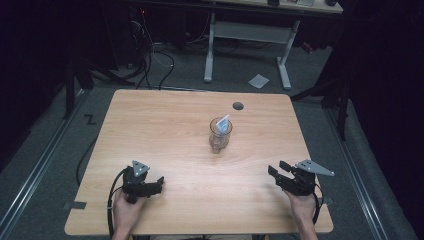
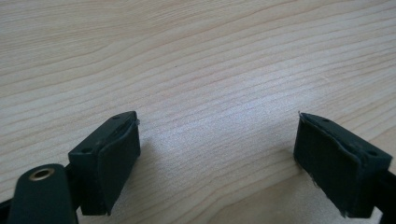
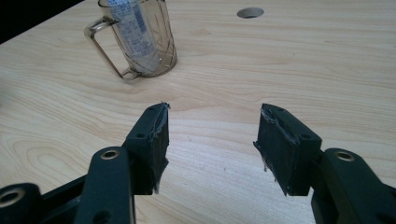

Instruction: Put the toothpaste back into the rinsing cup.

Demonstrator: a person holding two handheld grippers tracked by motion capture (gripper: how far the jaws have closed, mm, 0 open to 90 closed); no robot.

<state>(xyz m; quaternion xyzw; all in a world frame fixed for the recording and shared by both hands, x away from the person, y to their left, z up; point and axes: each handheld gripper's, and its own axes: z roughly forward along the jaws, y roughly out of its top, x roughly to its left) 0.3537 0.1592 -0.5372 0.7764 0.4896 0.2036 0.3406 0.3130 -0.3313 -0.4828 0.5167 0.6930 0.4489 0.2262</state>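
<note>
- The right tool [image 3: 212,140] is held with its jaws apart and nothing between them, low over the bench [image 1: 165,130] near its front right corner, aimed toward the mug.
- The left tool [image 2: 217,154] is likewise open and empty, rested close to the bench at front left.
- The clear mug [image 3: 140,39] is found upright at mid-bench, well apart from both tools, with a white-and-blue packet [image 3: 133,32] stood tilted inside it.
- The mug is judged light, stiff and smooth, so likely slippery; a grip across the handle [image 3: 105,46] or over the rim is suggested.
- The packet is judged thin and easily crushed.
- A round cable hole [image 3: 250,12] is seen beyond the mug; nothing is placed in the way.
</note>
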